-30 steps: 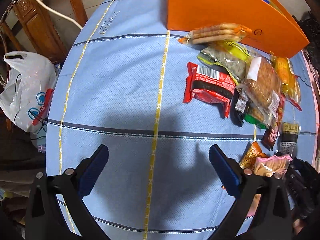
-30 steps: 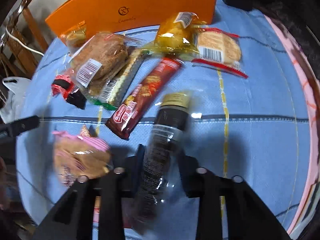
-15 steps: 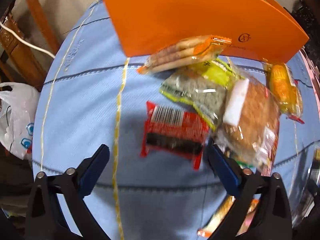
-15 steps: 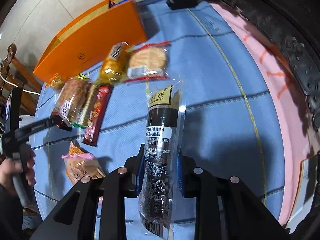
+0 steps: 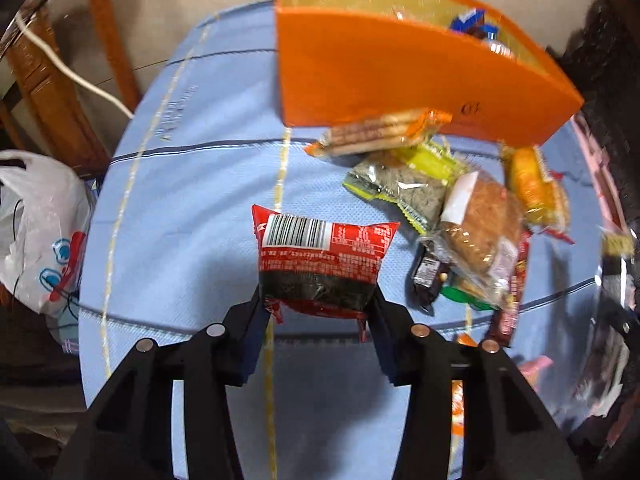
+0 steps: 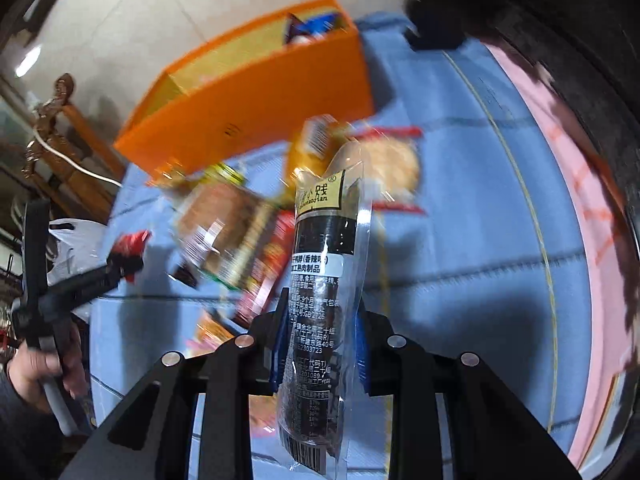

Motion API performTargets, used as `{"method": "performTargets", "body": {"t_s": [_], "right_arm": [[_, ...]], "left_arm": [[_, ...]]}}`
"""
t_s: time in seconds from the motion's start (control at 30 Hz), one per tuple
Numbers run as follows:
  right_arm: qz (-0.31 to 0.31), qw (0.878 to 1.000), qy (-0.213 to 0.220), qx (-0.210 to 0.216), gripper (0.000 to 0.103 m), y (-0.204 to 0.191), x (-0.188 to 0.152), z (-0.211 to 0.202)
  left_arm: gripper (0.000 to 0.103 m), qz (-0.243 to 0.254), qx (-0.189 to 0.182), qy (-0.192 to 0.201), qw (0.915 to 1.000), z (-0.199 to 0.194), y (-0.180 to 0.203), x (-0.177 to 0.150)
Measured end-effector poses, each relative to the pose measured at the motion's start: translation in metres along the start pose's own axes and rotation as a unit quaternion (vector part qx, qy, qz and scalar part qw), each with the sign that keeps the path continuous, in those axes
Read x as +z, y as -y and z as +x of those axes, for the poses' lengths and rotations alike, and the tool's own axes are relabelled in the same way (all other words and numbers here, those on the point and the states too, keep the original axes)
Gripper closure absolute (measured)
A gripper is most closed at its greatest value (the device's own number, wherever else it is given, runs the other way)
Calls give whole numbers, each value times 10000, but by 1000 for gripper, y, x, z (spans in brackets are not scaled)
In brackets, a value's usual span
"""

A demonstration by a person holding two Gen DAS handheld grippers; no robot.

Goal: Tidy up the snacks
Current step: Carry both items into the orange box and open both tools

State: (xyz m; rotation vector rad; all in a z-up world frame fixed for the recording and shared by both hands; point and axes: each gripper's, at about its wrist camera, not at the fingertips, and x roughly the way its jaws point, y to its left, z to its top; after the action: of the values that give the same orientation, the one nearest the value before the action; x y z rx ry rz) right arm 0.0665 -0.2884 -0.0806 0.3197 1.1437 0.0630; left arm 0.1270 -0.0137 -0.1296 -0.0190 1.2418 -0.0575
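Standing at the desk's far edge, the orange box point(image 5: 380, 72) holds a few blue wrappers point(image 5: 470, 22). Left tongs point(image 5: 318, 304) grip a red packet point(image 5: 320, 260); right tongs point(image 6: 320, 320) clamp a black pouch point(image 6: 320, 300), both lifted above the desk. Only the right view shows a hand point(image 6: 30, 364).

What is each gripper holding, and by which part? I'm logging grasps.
Left gripper pinches the red snack packet by its lower end. Right gripper clamps the long dark sausage pack around its middle.

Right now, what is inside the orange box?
The orange box holds a few packets at one end, one of them blue. Its front wall hides the bottom, so anything more cannot be seen.
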Motion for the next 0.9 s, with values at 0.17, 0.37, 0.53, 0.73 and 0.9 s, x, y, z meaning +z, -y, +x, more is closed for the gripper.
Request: {"method": "performTargets", "body": {"t_s": [0.17,0.37,0.53,0.73,0.9], "right_arm": [[-245,9990,311,223,75,-20,37,-17],[-279,9937,967,486,75,-37,111,-41],[200,9860,1450,794,75,-37,178,-41],[895,9809,1427,971,75,-32,234,7],[1144,9838,1192,690,32,-28,244,46]], "left_arm": [[57,-125,-155,380,9991,-36,-14,23],[57,-125,-381,963,9945,-69,-2,96],[57,-196,-443,1180,9918,-66,10,164],[56,-180,-322,1139,9928,-36,30,222],[4,-298,137,1129,9931,-6,35,237]]}}
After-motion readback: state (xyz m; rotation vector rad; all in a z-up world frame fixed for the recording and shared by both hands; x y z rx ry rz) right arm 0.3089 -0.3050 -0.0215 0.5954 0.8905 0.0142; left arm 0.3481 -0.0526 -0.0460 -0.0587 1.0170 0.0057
